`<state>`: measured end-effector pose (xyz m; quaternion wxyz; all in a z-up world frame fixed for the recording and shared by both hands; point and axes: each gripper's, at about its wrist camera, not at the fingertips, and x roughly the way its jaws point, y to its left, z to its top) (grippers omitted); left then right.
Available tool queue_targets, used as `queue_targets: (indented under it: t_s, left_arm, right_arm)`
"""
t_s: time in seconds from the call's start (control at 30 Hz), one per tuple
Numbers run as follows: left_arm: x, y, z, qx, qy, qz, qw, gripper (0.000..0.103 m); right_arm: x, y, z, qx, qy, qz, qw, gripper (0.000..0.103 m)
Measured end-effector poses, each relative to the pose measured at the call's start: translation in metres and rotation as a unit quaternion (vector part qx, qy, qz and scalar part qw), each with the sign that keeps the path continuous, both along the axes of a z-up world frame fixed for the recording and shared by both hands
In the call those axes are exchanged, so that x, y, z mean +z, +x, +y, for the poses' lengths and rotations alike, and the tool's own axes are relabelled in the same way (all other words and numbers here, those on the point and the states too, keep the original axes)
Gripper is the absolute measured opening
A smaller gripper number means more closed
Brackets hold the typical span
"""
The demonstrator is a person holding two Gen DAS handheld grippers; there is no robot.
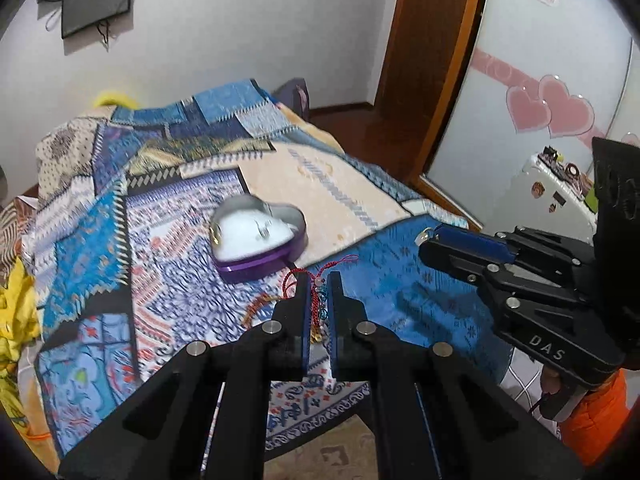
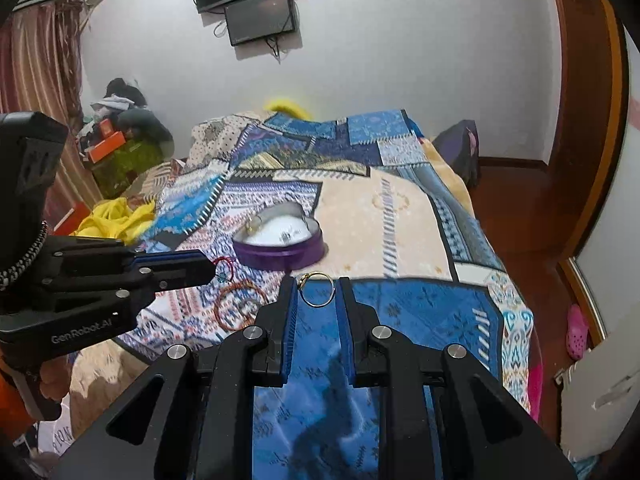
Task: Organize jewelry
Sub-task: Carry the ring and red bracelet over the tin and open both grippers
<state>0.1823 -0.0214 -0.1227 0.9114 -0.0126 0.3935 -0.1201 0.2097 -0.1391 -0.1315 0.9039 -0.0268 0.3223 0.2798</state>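
Seen from the left wrist camera, the left gripper (image 1: pixel 319 280) is pinched shut on a red cord bracelet (image 1: pixel 316 294), and the heart-shaped box (image 1: pixel 256 236) sits on the bed cover (image 1: pixel 400 292) just ahead of its tips and a bit to the left. Seen from the right wrist camera, the right gripper (image 2: pixel 319 285) is clamped on a gold ring (image 2: pixel 316 290), with the heart-shaped box (image 2: pixel 280 246) just ahead and slightly left. I think the left gripper is a little nearer the box.
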Motion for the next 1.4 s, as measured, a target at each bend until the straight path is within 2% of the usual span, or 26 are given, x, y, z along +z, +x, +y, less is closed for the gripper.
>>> queue_targets:
  t_s: [0.4, 0.8, 1.07, 1.4]
  left_arm:
    - [0.038, 0.006, 0.023, 0.022, -0.002, -0.062, 0.9978, 0.006]
    - [0.049, 0.03, 0.033, 0.029, -0.006, -0.085, 0.996, 0.006]
    - [0.037, 0.052, 0.04, 0.035, -0.017, -0.073, 0.9966, 0.006]
    - [0.001, 0.085, 0.052, 0.027, -0.045, -0.014, 0.9986, 0.006]
  right_arm:
    - [0.025, 0.012, 0.023, 0.013, 0.022, -0.033, 0.999, 0.017]
    - [0.032, 0.037, 0.043, 0.018, 0.034, -0.041, 0.998, 0.017]
    - [0.015, 0.058, 0.053, 0.022, 0.026, -0.015, 0.999, 0.017]
    - [-0.015, 0.08, 0.065, 0.033, -0.014, 0.027, 0.999, 0.017]
